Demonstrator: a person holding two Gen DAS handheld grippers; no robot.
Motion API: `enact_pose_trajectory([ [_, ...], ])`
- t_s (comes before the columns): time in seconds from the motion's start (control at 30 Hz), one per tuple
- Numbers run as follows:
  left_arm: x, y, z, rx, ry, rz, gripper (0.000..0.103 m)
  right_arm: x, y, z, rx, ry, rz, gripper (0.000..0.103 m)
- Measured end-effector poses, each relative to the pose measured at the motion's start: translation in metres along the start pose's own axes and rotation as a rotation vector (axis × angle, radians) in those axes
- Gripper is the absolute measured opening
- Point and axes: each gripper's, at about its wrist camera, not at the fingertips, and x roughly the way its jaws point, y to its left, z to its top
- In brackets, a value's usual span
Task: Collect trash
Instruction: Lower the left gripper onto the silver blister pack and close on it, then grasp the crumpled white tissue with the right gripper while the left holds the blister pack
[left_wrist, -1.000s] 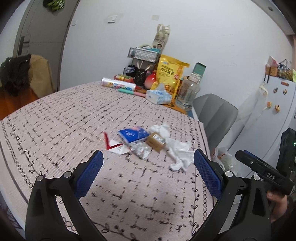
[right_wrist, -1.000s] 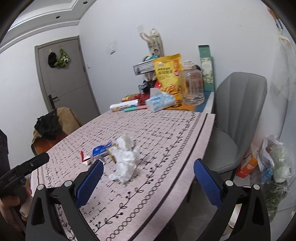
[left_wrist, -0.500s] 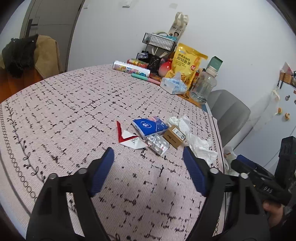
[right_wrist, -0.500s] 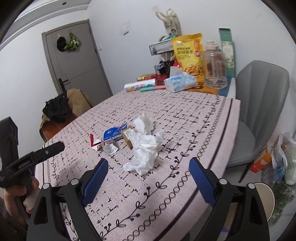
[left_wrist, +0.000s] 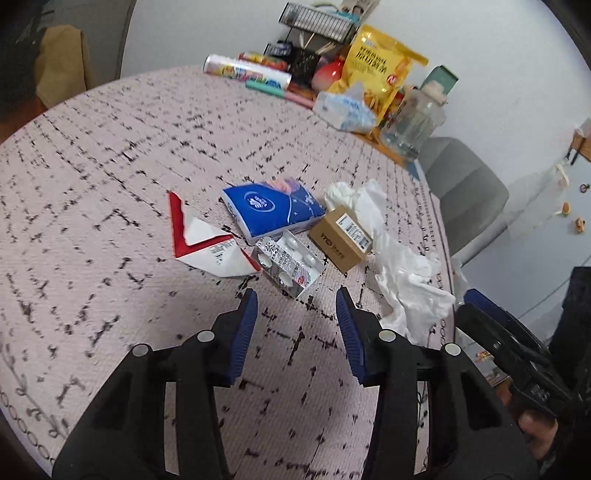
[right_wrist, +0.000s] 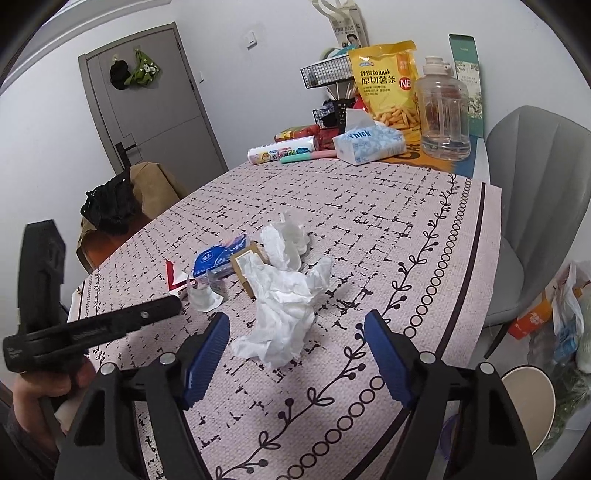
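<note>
Trash lies together on the patterned tablecloth: a red-and-white torn wrapper (left_wrist: 207, 240), a blue tissue pack (left_wrist: 273, 208), a silver pill blister (left_wrist: 288, 264), a small brown box (left_wrist: 340, 238) and crumpled white tissue (left_wrist: 399, 266). My left gripper (left_wrist: 295, 306) is open and empty, just in front of the blister. My right gripper (right_wrist: 295, 328) is open and empty, its fingers on either side of the near end of the crumpled tissue (right_wrist: 284, 306). The left gripper also shows at the left of the right wrist view (right_wrist: 110, 325).
At the table's far end stand a yellow snack bag (right_wrist: 388, 85), a tissue box (right_wrist: 369, 142), a clear jug (right_wrist: 445, 110) and a wire rack (left_wrist: 317, 24). A grey chair (right_wrist: 535, 206) stands beside the table. A paper cup (right_wrist: 528, 402) and a filled plastic bag (right_wrist: 569, 325) are on the floor.
Both grippers moved forward and down toward the trash. The left gripper's jaws narrowed markedly; the right's narrowed somewhat and now flank the tissue.
</note>
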Motion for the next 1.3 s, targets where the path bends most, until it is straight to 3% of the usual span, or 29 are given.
enact_pose_trajectory([
  [0.07,0.009,0.001,0.003,-0.029,0.016,0.003,0.051,0.003,-0.002,0.000,0.004,0.004,0.005,0.075],
  [0.13,0.012,0.001,0.007,-0.051,0.002,-0.001,0.066,0.005,-0.004,0.001,0.005,0.009,0.008,0.075],
  [0.27,0.018,-0.005,0.014,-0.043,-0.025,0.036,0.066,0.009,-0.009,0.003,0.011,0.018,0.012,0.075],
  [0.33,0.021,-0.004,0.014,-0.046,-0.028,0.050,0.048,0.010,-0.011,0.003,0.010,0.019,0.013,0.075],
  [0.43,0.020,-0.001,0.014,-0.048,-0.033,0.052,0.031,0.013,-0.012,0.004,0.006,0.022,0.010,0.075],
  [0.53,0.010,-0.001,0.010,-0.034,-0.055,0.039,0.025,0.014,-0.013,0.005,0.008,0.025,0.003,0.074],
  [0.83,-0.012,0.000,0.002,-0.036,-0.080,-0.018,0.022,0.025,-0.012,0.005,0.015,0.043,-0.022,0.067],
  [0.93,-0.017,-0.002,0.000,-0.035,-0.086,-0.022,0.022,0.033,-0.011,0.003,0.019,0.075,-0.017,0.057],
  [1.07,-0.022,-0.003,-0.003,-0.031,-0.093,-0.016,0.022,0.037,-0.005,0.000,-0.020,0.115,0.002,0.012],
  [1.13,-0.025,-0.004,-0.003,-0.032,-0.099,-0.018,0.022,0.029,-0.002,0.000,-0.029,0.094,0.009,0.007],
  [1.3,-0.035,-0.009,-0.004,-0.029,-0.119,-0.024,0.022,0.002,0.005,0.006,-0.047,0.038,0.038,0.005],
])
